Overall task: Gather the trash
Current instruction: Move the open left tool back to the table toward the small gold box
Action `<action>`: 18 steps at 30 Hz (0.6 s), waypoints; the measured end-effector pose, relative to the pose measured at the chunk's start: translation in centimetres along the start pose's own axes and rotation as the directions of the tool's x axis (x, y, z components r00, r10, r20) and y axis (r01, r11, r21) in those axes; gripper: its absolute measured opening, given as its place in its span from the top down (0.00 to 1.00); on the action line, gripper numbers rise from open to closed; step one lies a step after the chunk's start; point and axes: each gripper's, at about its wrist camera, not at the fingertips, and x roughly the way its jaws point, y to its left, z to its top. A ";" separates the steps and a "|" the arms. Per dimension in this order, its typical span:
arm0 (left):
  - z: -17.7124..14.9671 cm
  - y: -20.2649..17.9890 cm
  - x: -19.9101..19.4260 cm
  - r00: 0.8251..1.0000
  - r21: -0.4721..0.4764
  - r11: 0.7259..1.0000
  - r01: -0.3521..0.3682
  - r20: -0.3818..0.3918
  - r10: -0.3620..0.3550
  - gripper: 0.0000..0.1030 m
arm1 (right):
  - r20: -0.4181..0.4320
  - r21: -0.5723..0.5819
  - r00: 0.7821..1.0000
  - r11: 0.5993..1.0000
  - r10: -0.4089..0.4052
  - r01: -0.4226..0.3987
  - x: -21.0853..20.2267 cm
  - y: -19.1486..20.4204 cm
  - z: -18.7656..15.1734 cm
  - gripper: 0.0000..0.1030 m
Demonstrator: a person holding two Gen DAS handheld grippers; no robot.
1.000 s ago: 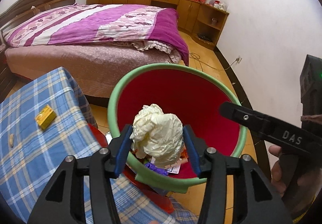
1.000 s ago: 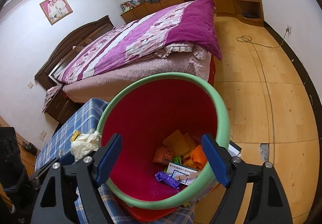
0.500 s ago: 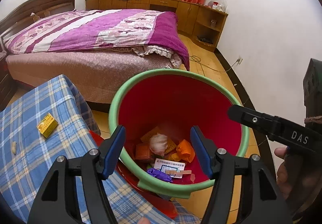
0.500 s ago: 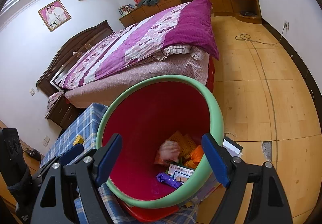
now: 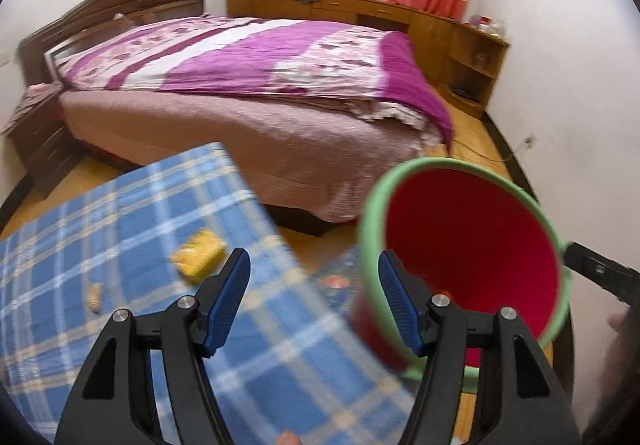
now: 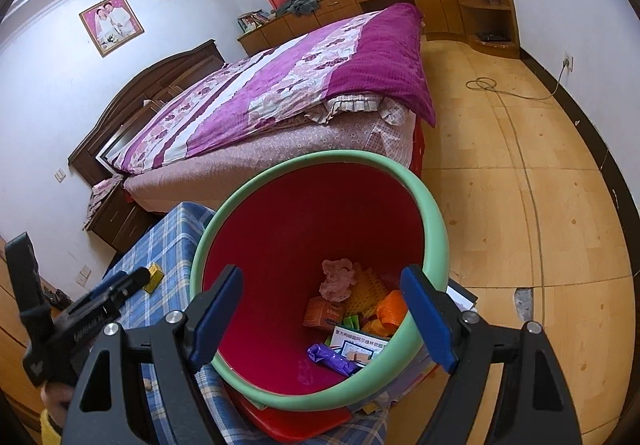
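Left wrist view is blurry, but the left gripper (image 5: 314, 303) clearly has its jaws apart with nothing between them; they have just been opening. Just ahead of its left finger, a small yellow box (image 5: 198, 255) lies on the blue plaid cloth (image 5: 120, 229), and further left of that finger there's a little pale scrap (image 5: 95, 297) on the same cloth. The red bin with the green rim (image 5: 370, 245) sits right by its right finger, mouth tipped toward the camera.

In the right wrist view, the right gripper (image 6: 322, 319) is wide open too, gripping nothing, with the bin's rim (image 6: 434, 229) sitting between and just beyond the fingers. Down inside the bin, ahead of the fingers: a crumpled pale wad (image 6: 338, 279) on top, an orange carton (image 6: 323, 312), a yellow waffle-textured piece (image 6: 366, 289), a purple wrapper (image 6: 332, 356) and a printed white card (image 6: 362, 345). Off past its left finger, the other gripper is over the cloth near the yellow box (image 6: 154, 277).
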 end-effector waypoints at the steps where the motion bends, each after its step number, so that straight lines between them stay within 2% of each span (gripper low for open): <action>1: 0.0 0.7 0.1 1.000 -0.006 1.000 -0.011 -0.001 0.011 0.36 | 0.000 -0.004 1.000 1.000 -0.003 0.003 0.0 0.1 -0.1 0.19; 7: 0.0 4.5 1.3 0.995 -0.052 0.994 -0.098 -0.019 0.097 0.36 | -0.003 -0.031 1.000 0.999 -0.007 0.007 0.2 0.8 -0.5 0.19; 11: 0.0 5.6 2.9 0.991 -0.043 0.992 -0.122 -0.059 0.119 0.36 | -0.009 -0.038 1.000 0.999 -0.008 0.007 0.3 1.1 -0.7 0.19; 14: 0.0 6.3 4.1 0.988 -0.044 0.991 -0.127 -0.088 0.123 0.39 | -0.018 -0.042 1.000 0.999 -0.010 0.010 0.4 1.3 -1.0 0.19; 18: -0.1 6.8 5.3 0.986 -0.042 0.992 -0.120 -0.118 0.114 0.50 | -0.025 -0.046 1.000 0.999 -0.015 0.014 0.6 1.4 -1.1 0.19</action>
